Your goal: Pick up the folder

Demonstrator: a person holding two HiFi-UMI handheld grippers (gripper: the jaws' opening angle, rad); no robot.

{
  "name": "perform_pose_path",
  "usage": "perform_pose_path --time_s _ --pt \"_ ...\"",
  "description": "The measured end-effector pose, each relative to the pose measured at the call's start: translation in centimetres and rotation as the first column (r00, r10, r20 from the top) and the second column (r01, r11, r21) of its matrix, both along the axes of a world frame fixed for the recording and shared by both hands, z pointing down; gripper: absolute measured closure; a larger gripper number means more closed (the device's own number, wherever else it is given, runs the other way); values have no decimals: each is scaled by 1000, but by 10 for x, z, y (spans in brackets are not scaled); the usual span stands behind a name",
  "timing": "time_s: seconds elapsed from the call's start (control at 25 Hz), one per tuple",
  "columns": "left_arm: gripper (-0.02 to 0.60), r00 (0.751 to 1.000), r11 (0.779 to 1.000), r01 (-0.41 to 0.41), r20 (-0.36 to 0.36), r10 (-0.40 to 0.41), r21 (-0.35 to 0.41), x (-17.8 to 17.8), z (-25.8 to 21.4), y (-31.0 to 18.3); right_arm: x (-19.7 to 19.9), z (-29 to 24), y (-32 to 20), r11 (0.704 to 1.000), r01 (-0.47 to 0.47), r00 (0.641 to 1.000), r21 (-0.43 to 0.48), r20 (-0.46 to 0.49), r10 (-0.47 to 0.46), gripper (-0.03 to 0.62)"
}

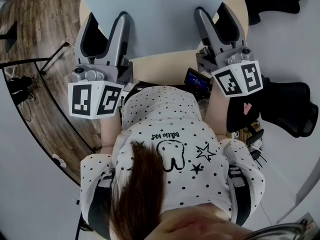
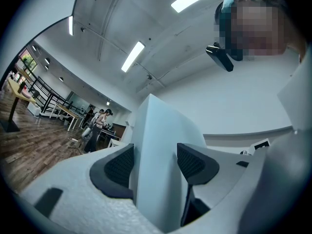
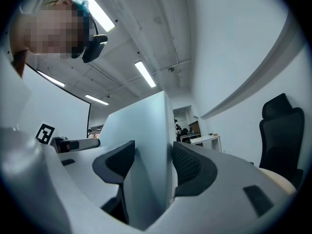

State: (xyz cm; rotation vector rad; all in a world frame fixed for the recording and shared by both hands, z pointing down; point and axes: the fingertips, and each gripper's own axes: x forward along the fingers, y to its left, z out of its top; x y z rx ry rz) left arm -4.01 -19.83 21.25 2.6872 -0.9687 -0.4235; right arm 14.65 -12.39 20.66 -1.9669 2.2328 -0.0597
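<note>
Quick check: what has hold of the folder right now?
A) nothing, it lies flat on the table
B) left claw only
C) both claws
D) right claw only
C: the folder sits clamped in the left claw and in the right claw, as each gripper view shows.

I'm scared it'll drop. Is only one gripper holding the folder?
No, the head view shows the left gripper and the right gripper each with jaws closed on the pale blue folder.

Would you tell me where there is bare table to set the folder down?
The table is bare between the left tool and right tool, just below the held folder. It is crowded beside the right tool, where a dark device shows.
</note>
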Motion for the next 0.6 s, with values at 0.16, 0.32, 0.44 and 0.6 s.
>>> perform_pose_path --time_s 0.16,0.32,0.44,0.6 --pt "301 1000 1000 -1 -3 1 -3 -1 0 0 0 1 0 1000 -1 1000 -4 2 1 345" --pt "301 1000 1000 0 -7 0 -3 -5 -1 -3 -4 -1 -3 1000 -2 1000 -2 3 2 345" --pt "301 1000 1000 -2 -7 2 -6 -2 0 -2 -2 0 -2 1000 -5 1000 -3 3 5 345" --pt "301 1000 1000 -5 -7 5 -8 3 1 0 3 1 0 1000 -8 1000 -4 6 8 345"
